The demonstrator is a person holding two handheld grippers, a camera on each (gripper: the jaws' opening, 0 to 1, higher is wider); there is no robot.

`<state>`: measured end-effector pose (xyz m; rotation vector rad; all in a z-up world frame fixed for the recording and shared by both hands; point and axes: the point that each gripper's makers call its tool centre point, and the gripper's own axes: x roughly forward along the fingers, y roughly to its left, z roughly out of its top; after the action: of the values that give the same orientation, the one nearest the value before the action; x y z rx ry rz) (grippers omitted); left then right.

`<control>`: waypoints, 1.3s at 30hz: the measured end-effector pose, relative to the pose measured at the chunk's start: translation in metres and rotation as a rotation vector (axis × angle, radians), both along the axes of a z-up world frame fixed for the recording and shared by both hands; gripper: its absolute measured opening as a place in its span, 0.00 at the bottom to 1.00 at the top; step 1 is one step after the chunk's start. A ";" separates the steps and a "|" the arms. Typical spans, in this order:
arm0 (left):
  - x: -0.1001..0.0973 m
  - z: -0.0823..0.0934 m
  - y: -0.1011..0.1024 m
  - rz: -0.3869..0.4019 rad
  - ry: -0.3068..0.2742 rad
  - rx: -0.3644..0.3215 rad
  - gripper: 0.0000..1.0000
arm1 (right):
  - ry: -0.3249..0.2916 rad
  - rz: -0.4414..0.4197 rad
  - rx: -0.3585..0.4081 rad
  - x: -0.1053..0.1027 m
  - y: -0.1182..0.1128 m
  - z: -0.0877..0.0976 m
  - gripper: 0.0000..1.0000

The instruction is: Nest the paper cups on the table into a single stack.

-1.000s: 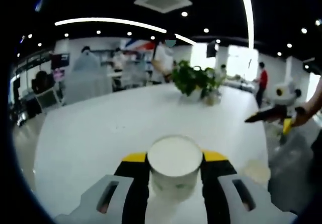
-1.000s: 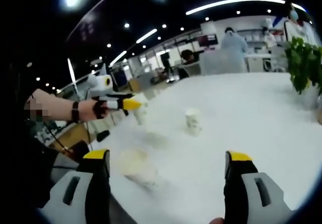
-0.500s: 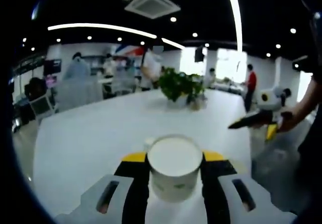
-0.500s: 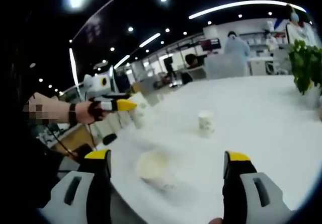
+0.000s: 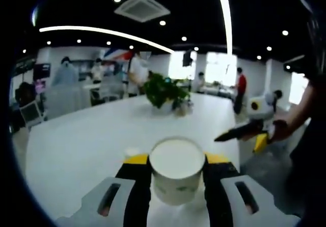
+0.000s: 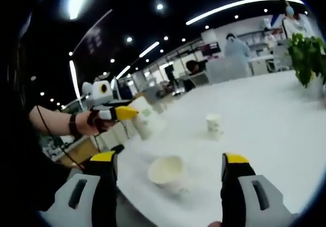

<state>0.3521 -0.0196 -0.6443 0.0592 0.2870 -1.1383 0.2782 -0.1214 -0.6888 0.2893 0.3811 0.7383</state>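
**Left gripper carrying one paper cup, two more standing on the table**

In the left gripper view, the left gripper is pinching a white paper cup between its yellow-tipped fingers, the cup sitting upright with its open mouth showing at the 6 o'clock part of the view. Behind it the white table is stretching away, with a potted plant standing near its far edge at 12 o'clock. A small pale object, too blurred to name, is lying on the table just beyond the left finger. At 3 o'clock the right gripper is hanging off the table's edge, held by a person's hand.

In the right gripper view, the right gripper is holding nothing, its fingers spread wide apart. Between them, near the table's edge, an open cup is standing close to the camera, mouth up. A smaller cup is standing farther out on the table, toward 1 o'clock and well apart from the near one. At 9 o'clock the left gripper is appearing with the carried cup beside its yellow tip. People are standing in the background of the room.
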 end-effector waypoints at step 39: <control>-0.036 0.039 -0.047 -0.187 -0.005 -0.069 0.38 | 0.013 0.169 0.181 -0.021 0.037 0.019 0.60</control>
<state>0.3164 -0.0668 -0.6048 0.0285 0.2409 -1.3331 0.2567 -0.0839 -0.6696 0.4364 0.3544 0.9391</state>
